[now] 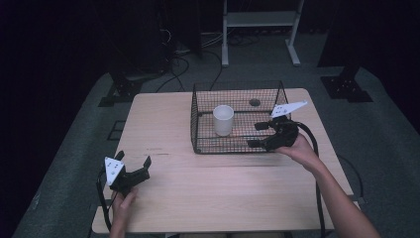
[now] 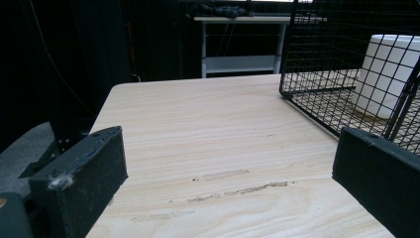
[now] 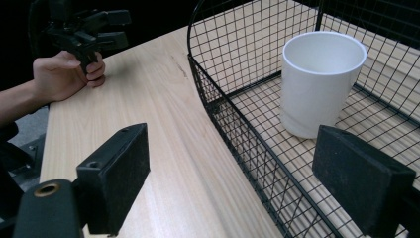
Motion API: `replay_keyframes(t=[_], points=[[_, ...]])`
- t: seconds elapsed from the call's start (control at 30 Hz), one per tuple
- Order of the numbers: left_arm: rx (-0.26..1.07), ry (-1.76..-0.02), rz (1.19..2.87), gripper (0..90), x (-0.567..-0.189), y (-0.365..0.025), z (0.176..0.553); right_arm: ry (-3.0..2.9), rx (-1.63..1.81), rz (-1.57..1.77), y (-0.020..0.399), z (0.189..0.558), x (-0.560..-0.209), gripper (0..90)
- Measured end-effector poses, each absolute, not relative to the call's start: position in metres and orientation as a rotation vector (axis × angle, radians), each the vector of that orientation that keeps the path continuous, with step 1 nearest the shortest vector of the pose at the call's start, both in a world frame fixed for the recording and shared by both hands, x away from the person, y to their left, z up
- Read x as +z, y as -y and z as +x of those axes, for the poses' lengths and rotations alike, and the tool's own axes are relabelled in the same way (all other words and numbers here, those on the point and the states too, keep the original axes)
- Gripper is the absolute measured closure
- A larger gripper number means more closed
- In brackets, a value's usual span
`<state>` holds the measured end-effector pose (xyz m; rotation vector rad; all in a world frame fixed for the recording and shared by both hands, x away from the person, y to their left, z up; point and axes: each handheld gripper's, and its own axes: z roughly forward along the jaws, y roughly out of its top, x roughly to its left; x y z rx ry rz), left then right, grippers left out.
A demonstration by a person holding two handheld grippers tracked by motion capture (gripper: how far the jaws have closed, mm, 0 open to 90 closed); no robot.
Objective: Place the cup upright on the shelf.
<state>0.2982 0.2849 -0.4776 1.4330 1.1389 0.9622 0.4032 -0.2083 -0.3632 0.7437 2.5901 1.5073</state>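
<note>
A white cup stands upright inside a black wire basket on the wooden table. My right gripper is at the basket's near right corner. Its jaws are open and straddle the basket's near wall, one outside over the table and one inside. They touch neither the wire nor the cup, which is a short way ahead of the inner jaw. My left gripper rests open and empty at the table's front left, pointing toward the basket and the cup.
Bare wood lies between the left gripper and the basket. Beyond the far edge are a white shelf frame, black stand feet and floor cables. The right gripper's cable trails back along the person's forearm.
</note>
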Motion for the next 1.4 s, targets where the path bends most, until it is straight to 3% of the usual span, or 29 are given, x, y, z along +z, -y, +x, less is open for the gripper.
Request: replay_keyframes(t=[1.4], points=[[0.97,-1.137,1.441,0.0,-0.478,-0.284,0.298,-2.571,1.46,0.84,0.258,0.364,-0.406,14.1]])
